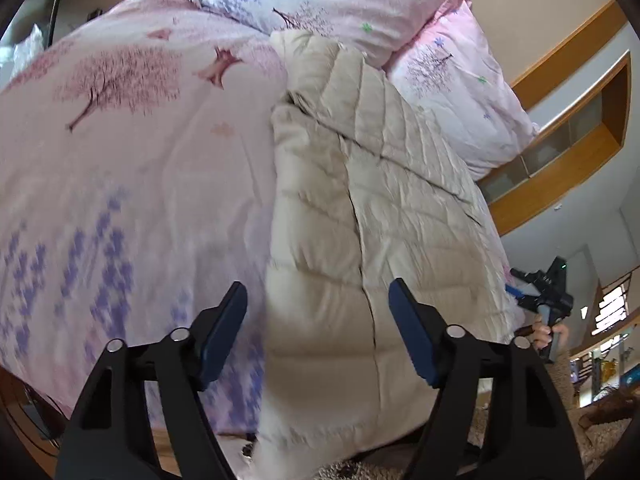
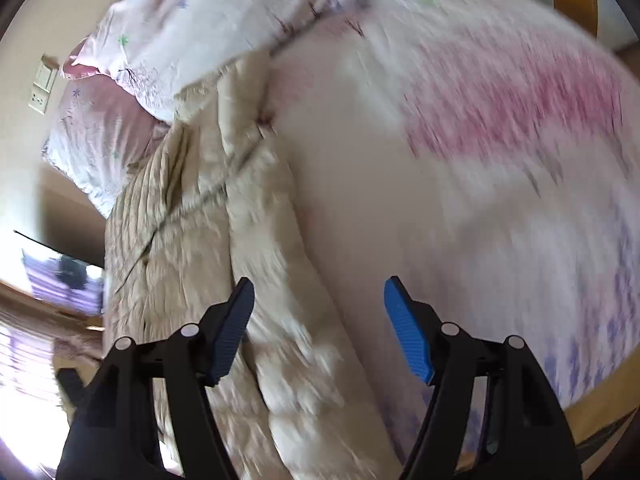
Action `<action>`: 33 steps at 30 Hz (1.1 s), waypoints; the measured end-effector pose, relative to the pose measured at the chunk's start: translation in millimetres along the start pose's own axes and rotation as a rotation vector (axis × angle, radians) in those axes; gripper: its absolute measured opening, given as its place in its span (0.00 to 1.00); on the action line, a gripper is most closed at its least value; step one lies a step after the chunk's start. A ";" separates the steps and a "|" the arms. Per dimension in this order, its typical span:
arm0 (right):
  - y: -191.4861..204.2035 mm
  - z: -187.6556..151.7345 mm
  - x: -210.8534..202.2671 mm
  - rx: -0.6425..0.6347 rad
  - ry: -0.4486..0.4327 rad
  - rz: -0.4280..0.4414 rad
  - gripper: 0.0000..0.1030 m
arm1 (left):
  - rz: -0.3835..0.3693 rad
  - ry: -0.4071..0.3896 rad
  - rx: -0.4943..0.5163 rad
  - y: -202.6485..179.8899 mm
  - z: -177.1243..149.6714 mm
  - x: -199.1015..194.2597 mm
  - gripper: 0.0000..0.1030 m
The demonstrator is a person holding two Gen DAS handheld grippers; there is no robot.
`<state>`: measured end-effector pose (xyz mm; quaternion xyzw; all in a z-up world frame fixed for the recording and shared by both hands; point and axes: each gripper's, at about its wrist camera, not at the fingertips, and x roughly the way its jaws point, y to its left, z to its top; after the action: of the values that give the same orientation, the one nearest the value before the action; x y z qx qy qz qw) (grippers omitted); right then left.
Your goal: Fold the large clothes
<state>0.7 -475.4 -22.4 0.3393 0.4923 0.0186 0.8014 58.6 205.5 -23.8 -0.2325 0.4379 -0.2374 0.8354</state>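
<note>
Both jaws spread wide, empty, above cream quilted jacket on pink bedspread. Right gripper seen from left wrist only; right view blurred.

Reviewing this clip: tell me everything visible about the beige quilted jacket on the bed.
The beige quilted jacket is a puffy, padded garment with stitched channels and a dark seam or zipper line down its middle. It lies lengthwise on the pink floral bedspread, its far end against the pillows, its near end draped over the bed's edge. It looks partly folded. Neither open tool touches it.
</note>
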 end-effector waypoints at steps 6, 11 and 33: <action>-16.2 -37.4 -3.3 0.003 0.081 0.148 0.55 | -0.062 0.019 -0.011 -6.0 -29.9 -0.5 0.64; -11.3 -66.0 -8.3 -0.036 0.134 0.203 0.55 | -0.118 0.025 -0.028 -7.7 -48.6 -8.4 0.64; -11.6 -109.2 -19.3 -0.077 0.224 0.204 0.17 | -0.194 0.062 -0.106 8.8 -88.2 -10.0 0.19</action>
<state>-100.2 -434.0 -45.1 0.3523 0.5406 0.1563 0.7478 -19.1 202.5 -67.7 -0.3101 0.4507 -0.3008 0.7811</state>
